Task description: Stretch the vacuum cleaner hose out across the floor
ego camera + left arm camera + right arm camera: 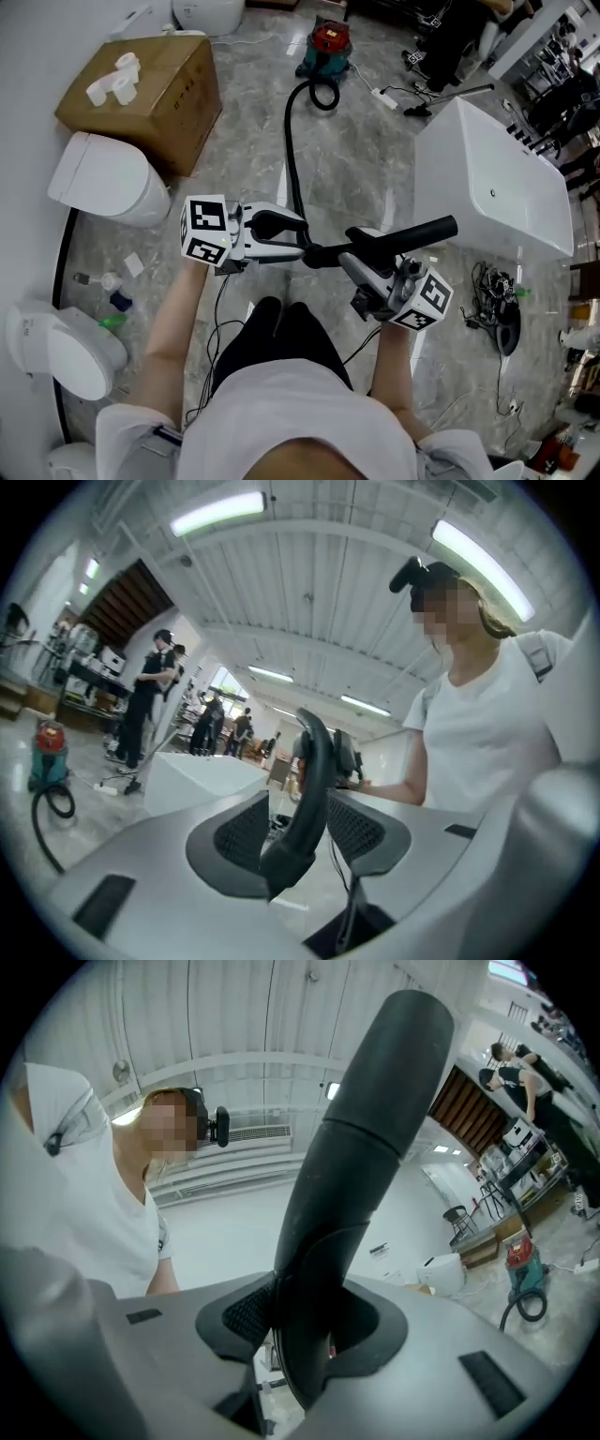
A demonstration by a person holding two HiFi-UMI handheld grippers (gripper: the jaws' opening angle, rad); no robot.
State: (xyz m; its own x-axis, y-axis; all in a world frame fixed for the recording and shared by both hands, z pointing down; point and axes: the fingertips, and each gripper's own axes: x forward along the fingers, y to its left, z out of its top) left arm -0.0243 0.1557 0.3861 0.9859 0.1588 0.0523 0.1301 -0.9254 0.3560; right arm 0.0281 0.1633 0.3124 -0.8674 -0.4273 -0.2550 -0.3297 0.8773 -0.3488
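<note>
A red and teal vacuum cleaner (329, 47) stands far off on the marbled floor. Its black hose (291, 159) loops beside it and runs toward me to the grippers. My left gripper (298, 242) is shut on the hose's curved end piece (309, 789), which sits upright between the jaws. My right gripper (352, 259) is shut on the rigid black tube (361, 1157) at the hose's free end. That tube (427, 231) sticks out to the right. Both grippers are held close together in front of my body, above the floor.
A cardboard box (150, 94) with white rolls on top and two white toilets (108, 178) (66, 349) line the left. A white bathtub (497, 192) stands right, a cable tangle (497, 309) below it. A power strip (384, 97) lies near the vacuum. People stand far off.
</note>
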